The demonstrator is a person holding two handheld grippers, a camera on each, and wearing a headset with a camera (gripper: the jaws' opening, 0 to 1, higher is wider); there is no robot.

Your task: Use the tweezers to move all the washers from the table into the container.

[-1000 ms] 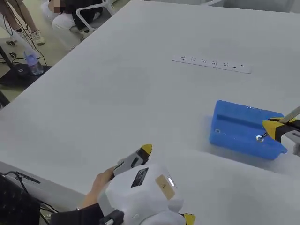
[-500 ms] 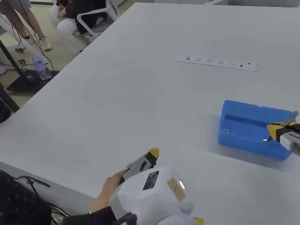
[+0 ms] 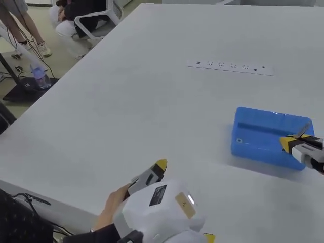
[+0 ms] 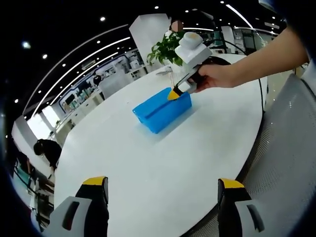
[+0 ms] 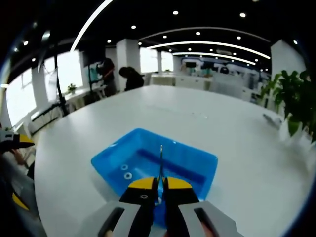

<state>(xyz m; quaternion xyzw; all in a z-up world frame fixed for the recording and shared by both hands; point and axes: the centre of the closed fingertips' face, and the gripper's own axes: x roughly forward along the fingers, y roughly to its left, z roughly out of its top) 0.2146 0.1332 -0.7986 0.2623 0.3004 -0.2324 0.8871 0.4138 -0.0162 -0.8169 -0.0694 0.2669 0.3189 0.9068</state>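
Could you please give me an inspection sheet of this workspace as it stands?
Surface: white table.
Job's things: blue container holding two washers; tweezers tip over it.
Clutter: power strip on the table.
Tools: left tool open, holding nothing; right tool shut on the tweezers.
Cables: black cable below the near table edge.
Surroundings: chair and bottle on the floor; plant.

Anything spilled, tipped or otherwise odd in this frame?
Nothing stands out. The blue container sits flat on the table with two washers inside, and the right hand-held gripper holds the tweezers over it.
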